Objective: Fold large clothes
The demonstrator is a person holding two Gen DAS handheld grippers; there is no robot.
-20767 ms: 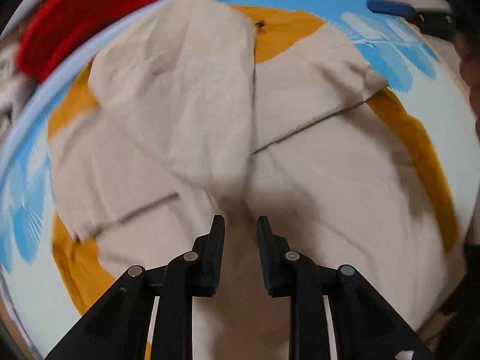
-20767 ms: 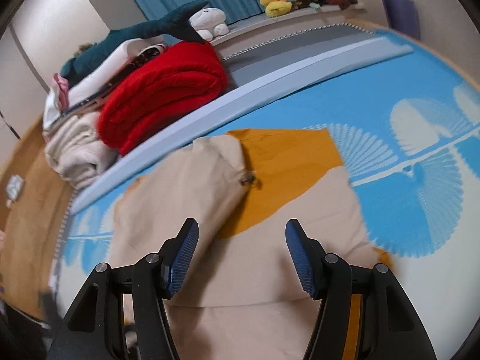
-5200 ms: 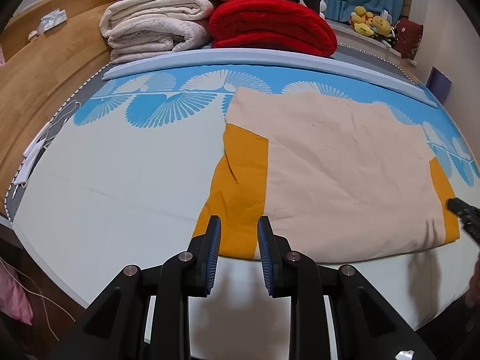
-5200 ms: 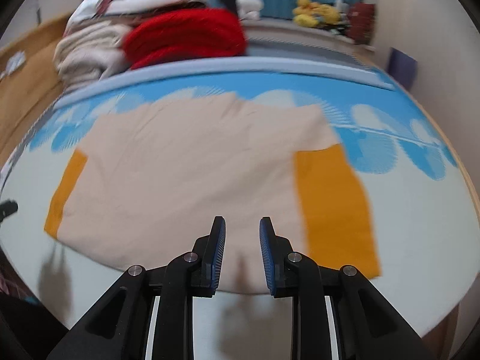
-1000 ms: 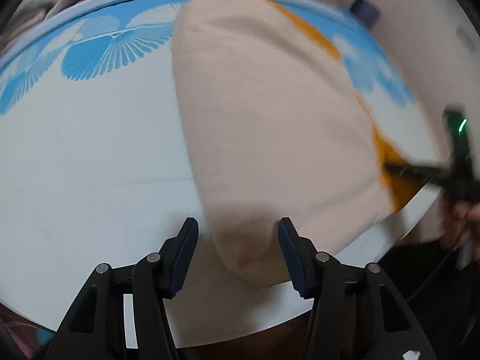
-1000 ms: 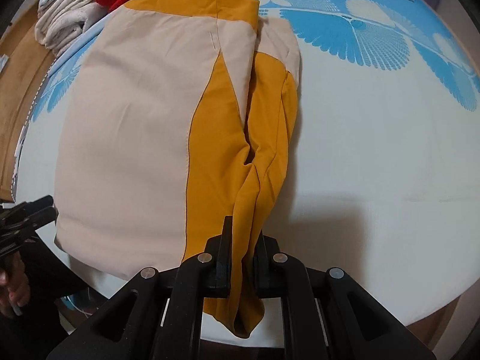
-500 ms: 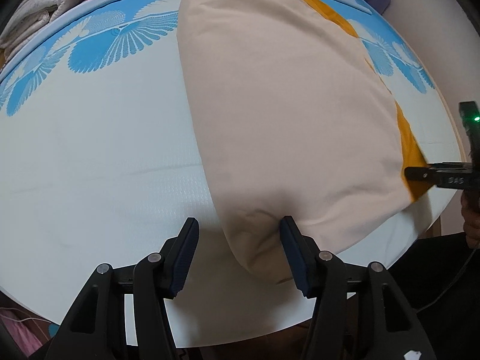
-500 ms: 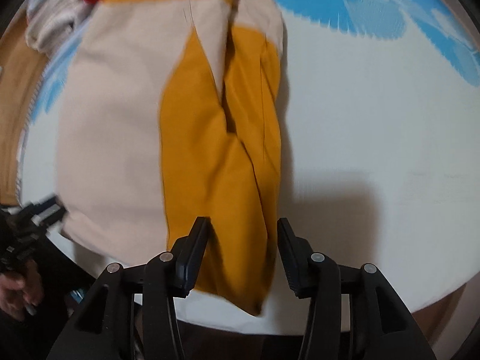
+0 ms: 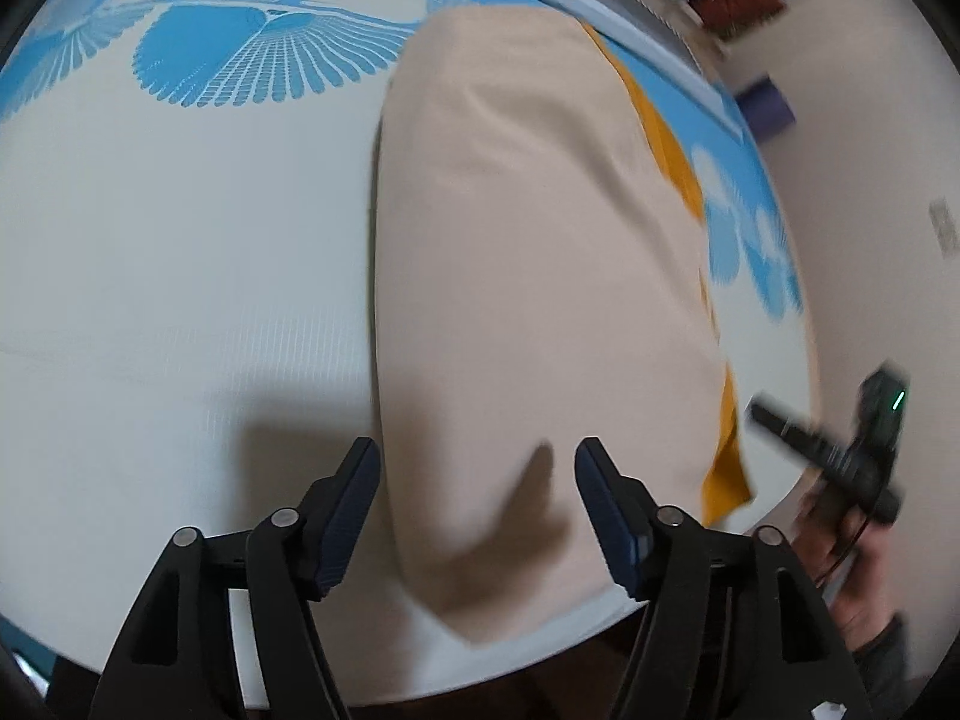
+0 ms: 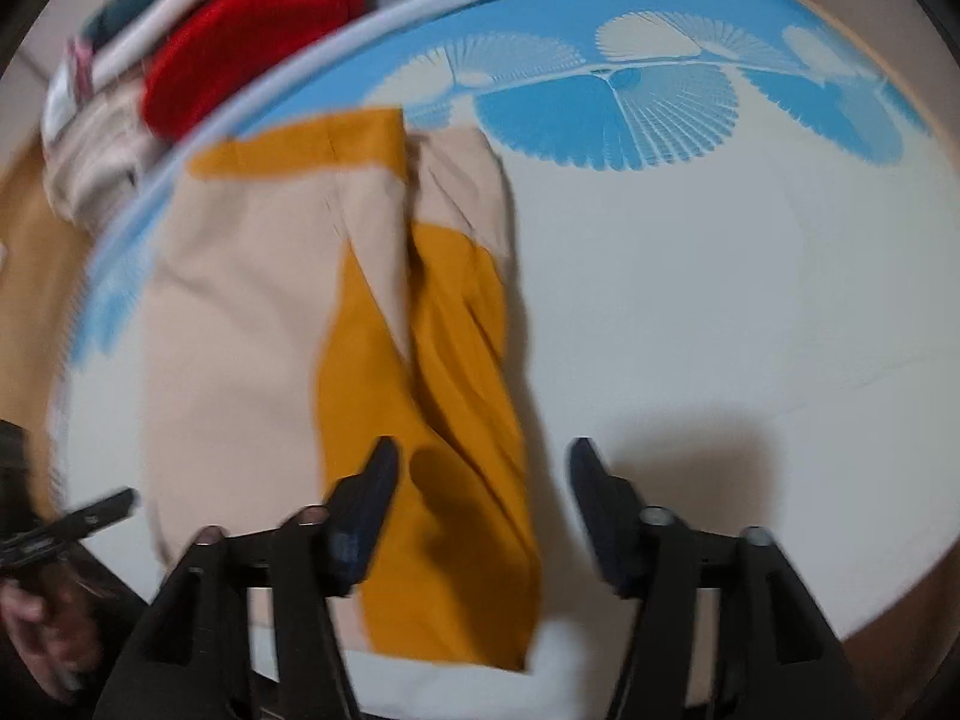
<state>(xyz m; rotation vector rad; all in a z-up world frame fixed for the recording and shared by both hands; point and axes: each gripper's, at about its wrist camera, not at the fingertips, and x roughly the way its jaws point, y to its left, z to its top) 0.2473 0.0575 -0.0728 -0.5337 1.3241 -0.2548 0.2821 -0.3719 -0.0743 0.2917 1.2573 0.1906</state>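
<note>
With its jaws spread wide and nothing between them, the left gripper (image 9: pixel 477 480) hangs just above the near end of the folded garment (image 9: pixel 540 276), its two dark fingers framing the rounded beige corner that lies at the near edge of the bed (image 9: pixel 180 276). From the right wrist view, the right gripper (image 10: pixel 480 483) likewise has its jaws apart and empty, poised over the near end of the garment (image 10: pixel 252 324) where an orange panel (image 10: pixel 444 432) lies folded onto the beige cloth, creased along its length and reaching almost to the bed's edge. Each view catches the other tool at its margin: the right gripper shows blurred at the right of the left wrist view, with the person's hand (image 9: pixel 852 570) below it, and the left gripper appears as a dark blurred bar at the lower left of the right wrist view. Farther along, the garment stretches away as a long narrow stack, beige on top with an orange strip running down its right side in the left wrist view. It lies on a pale sheet printed with blue fan shapes (image 10: pixel 606 108). Beyond the far edge of the bed sits a red blanket (image 10: pixel 252 30) beside stacked pale bedding (image 10: pixel 90 144), both blurred.
</note>
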